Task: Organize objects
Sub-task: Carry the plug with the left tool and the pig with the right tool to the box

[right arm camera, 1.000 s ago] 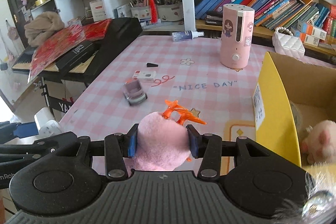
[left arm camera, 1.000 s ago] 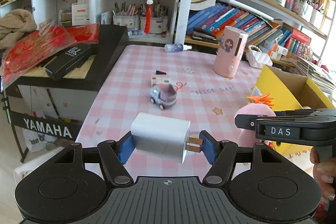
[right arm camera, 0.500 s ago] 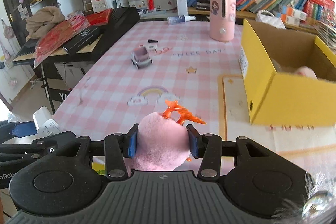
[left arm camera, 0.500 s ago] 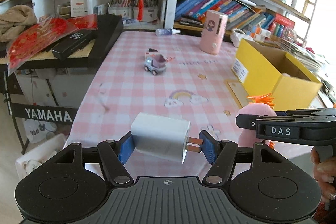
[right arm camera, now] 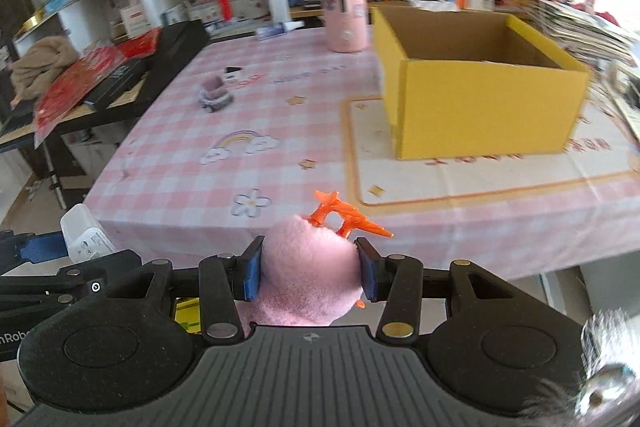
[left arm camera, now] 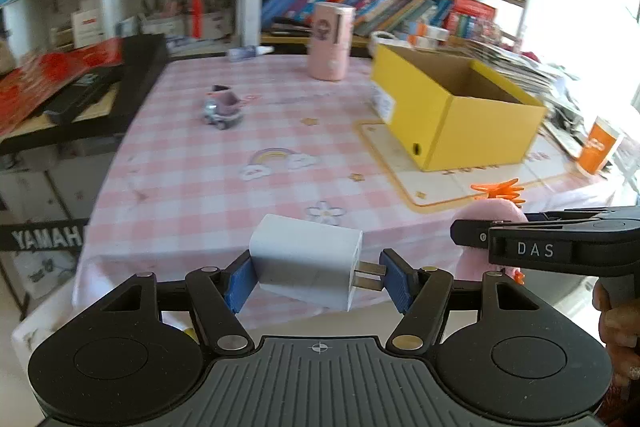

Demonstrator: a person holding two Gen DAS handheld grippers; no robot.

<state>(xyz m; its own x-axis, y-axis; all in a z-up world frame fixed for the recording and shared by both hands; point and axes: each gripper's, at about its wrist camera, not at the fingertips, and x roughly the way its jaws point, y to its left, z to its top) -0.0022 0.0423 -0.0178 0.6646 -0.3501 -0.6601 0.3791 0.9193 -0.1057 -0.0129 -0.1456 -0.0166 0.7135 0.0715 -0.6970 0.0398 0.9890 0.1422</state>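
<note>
My left gripper [left arm camera: 318, 279] is shut on a white plug-in charger [left arm camera: 306, 261], its metal prongs against the right pad, held in front of the table's near edge. My right gripper [right arm camera: 310, 275] is shut on a pink plush toy [right arm camera: 308, 279] with orange antlers; it also shows at the right of the left wrist view [left arm camera: 490, 213]. An open yellow cardboard box [right arm camera: 480, 87] stands on a cream mat at the table's right; it is also in the left wrist view [left arm camera: 452, 107]. A small purple toy car [left arm camera: 222, 105] sits far left on the pink checked tablecloth [left arm camera: 200, 179].
A pink cylinder [left arm camera: 330, 41] and a small spray bottle [left arm camera: 250, 53] stand at the table's back edge. A black keyboard [left arm camera: 100, 95] with red packets lies left of the table. An orange cup [left arm camera: 600, 145] stands far right. Bookshelves fill the back.
Both grippers have pulled back from over the table to in front of its near edge, each still holding its object. The yellow box now shows whole, farther away.
</note>
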